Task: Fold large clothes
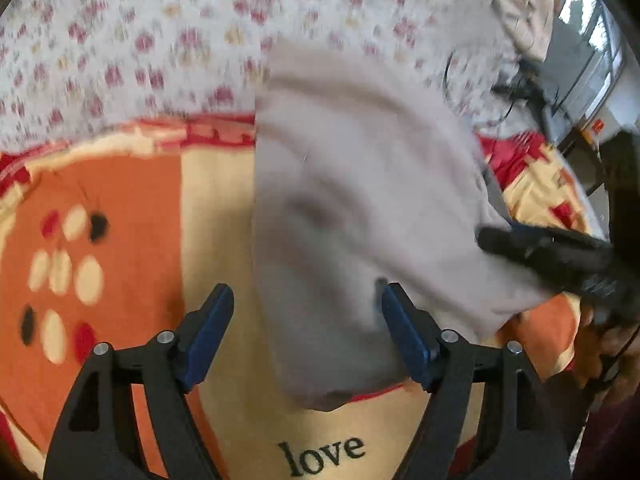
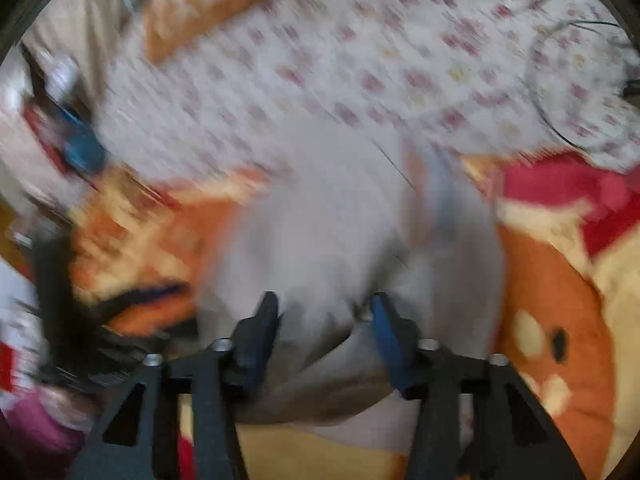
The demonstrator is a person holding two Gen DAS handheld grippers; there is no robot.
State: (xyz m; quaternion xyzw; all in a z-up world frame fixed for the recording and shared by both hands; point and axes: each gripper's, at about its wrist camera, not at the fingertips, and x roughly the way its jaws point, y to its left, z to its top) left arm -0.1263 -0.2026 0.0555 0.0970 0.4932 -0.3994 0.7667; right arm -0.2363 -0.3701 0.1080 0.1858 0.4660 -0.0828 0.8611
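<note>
A pale grey garment point(image 1: 352, 200) lies folded into a long strip on an orange and cream blanket point(image 1: 120, 216). My left gripper point(image 1: 306, 300) is open, its jaws wide apart above the garment's near end, with the right blue pad against the cloth. The right gripper point(image 1: 532, 248) shows in the left wrist view at the garment's right edge. In the blurred right wrist view my right gripper point(image 2: 324, 308) has its jaws apart with a bunch of the grey garment point(image 2: 332, 240) between them; whether it grips the cloth I cannot tell.
A white sheet with red flowers point(image 1: 160, 40) covers the bed beyond the blanket. A black cable point(image 1: 472, 80) lies at the far right. The blanket shows the word "love" point(image 1: 320, 454) near me. An orange pillow point(image 2: 208, 4) lies at the far left.
</note>
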